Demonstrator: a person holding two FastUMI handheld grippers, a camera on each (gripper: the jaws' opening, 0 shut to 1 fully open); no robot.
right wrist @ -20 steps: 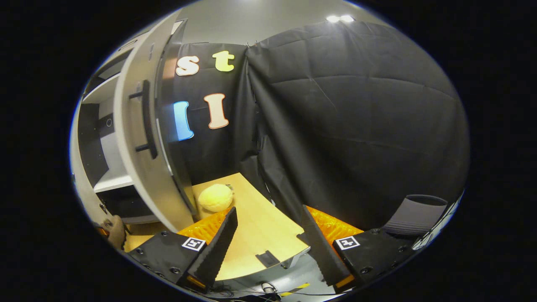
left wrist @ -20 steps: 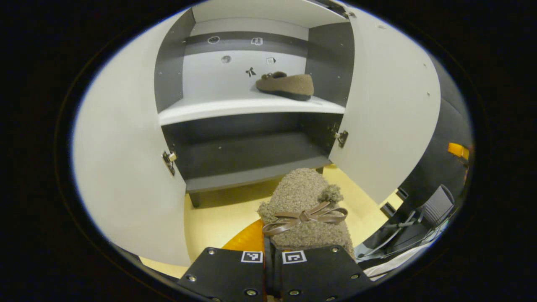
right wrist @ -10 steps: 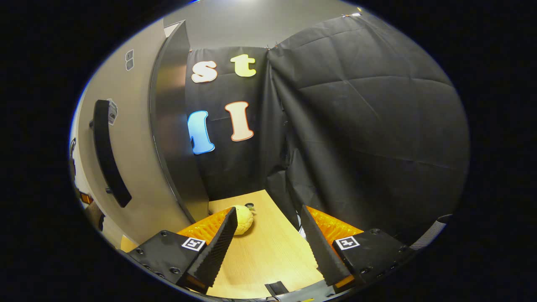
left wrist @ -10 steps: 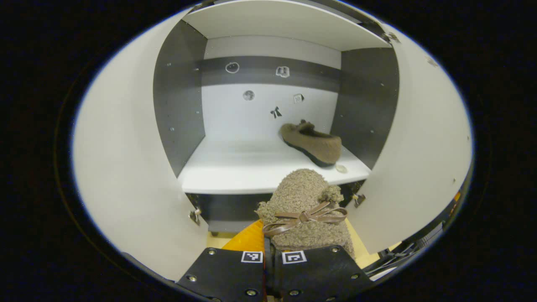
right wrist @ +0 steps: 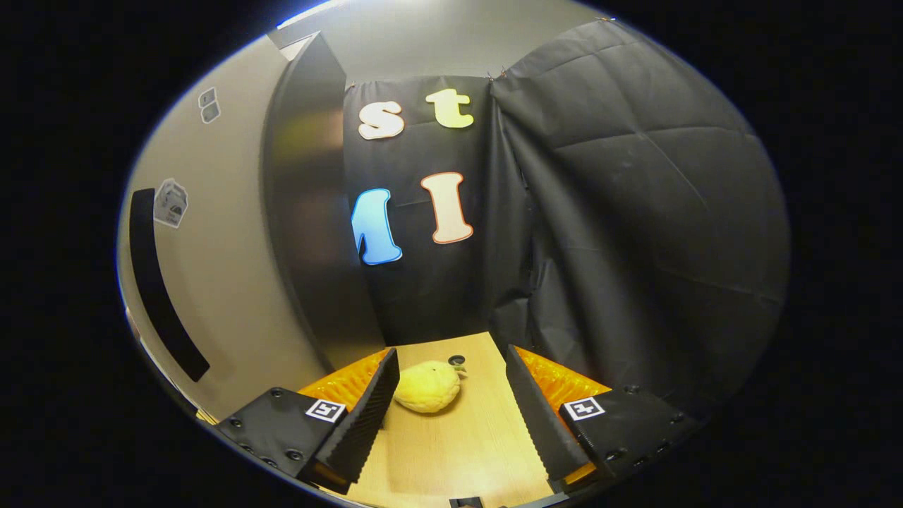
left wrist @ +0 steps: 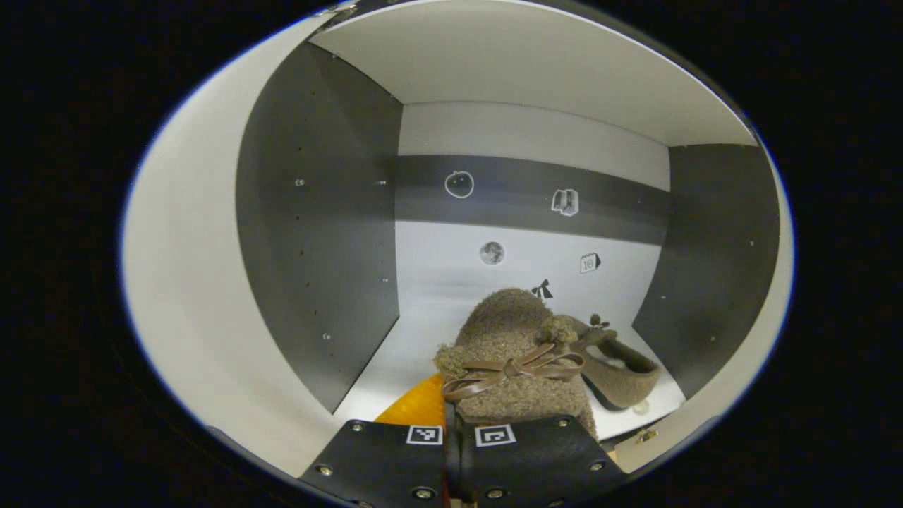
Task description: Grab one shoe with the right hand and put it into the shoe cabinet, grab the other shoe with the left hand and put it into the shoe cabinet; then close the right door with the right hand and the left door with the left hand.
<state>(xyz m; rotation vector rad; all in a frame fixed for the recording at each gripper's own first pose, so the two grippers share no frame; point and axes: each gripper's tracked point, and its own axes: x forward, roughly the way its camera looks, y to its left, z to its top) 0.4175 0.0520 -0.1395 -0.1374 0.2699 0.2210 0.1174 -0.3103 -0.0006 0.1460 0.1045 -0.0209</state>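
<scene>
Fuzzy tan bouclé slipper with brown bow [left wrist: 511, 353]: I am holding it clamped in the left gripper [left wrist: 458, 441], inside the white-and-grey shoe cabinet [left wrist: 317, 233] above its shelf | matching brown slipper [left wrist: 621, 363] lying just right | right gripper [right wrist: 451, 409]: jaws apart, empty, facing a yellow fruit [right wrist: 427, 386] on the wooden floor beside the right door [right wrist: 226, 268] | step: second shoe going in | next: I am judging a set-down left of its mate, then release.

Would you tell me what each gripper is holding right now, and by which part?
The left gripper holds a fuzzy brown shoe by its rear end; the right gripper holds nothing.

Held shoe [left wrist: 511, 353] left of shelved shoe [left wrist: 621, 367]
</scene>
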